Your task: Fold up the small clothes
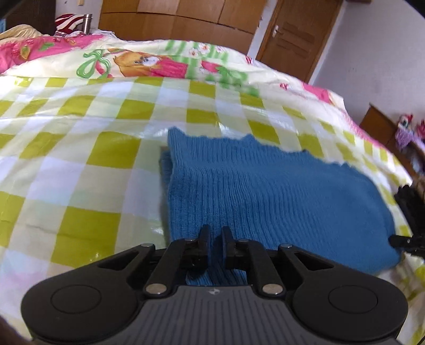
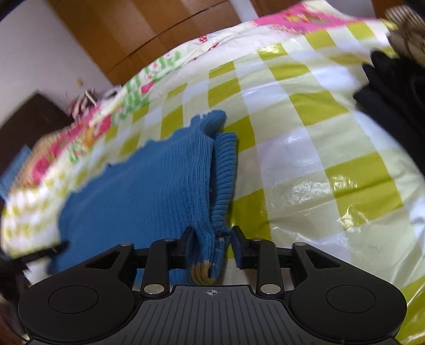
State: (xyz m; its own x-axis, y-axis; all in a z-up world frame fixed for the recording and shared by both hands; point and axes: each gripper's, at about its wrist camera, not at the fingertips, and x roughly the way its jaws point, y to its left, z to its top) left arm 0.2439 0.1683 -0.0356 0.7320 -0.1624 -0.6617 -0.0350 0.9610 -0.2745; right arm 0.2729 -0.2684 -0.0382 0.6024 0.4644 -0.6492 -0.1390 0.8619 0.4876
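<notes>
- Room: bedroom with a wooden wardrobe and a wooden door against a pale wall.
- Bed: covered by a glossy plastic sheet in green, cream and white checks; a cartoon-print quilt in pink, yellow and green lies bunched along its far side.
- Blue knitted garment: ribbed, lying on the checked sheet, folded over on itself, with a narrower ribbed part tucked beside its edge, plain in the right wrist view. One small tan patch shows at the near corner in that view.
- My left gripper: jaws drawn close together, a fold of the blue knit pinched between them at the garment's near edge.
- My right gripper: jaws set a little apart, the garment's near corner bunched in the gap; from this view I cannot tell whether they are clamping it.
- Dark cloth: at the right edge of the right wrist view, on the bed, well apart from the garment; blurred.
</notes>
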